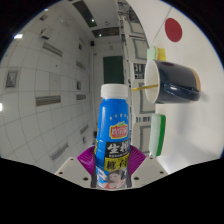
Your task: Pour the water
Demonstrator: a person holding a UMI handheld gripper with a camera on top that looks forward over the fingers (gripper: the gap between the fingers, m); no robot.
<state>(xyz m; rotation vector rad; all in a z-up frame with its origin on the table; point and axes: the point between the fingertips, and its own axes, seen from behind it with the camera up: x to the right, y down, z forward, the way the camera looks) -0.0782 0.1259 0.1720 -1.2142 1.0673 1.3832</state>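
My gripper [111, 165] is shut on a bottle [112, 135] with a blue, white and orange label and a white cap. The purple pads [84, 160] press on its lower sides. The bottle is lifted off the table and the view is tilted. Just beyond it to the right, a dark cup [178, 80] lies on its side in the view, its open mouth facing the bottle's cap. The cup is held by another gripper with light green fingers [153, 60], one above the cup's mouth and one below it [157, 132].
A white tiled wall [45, 80] fills the left side. A white surface with a red round mark [174, 30] lies behind the cup. A dark beam [125, 35] runs between them.
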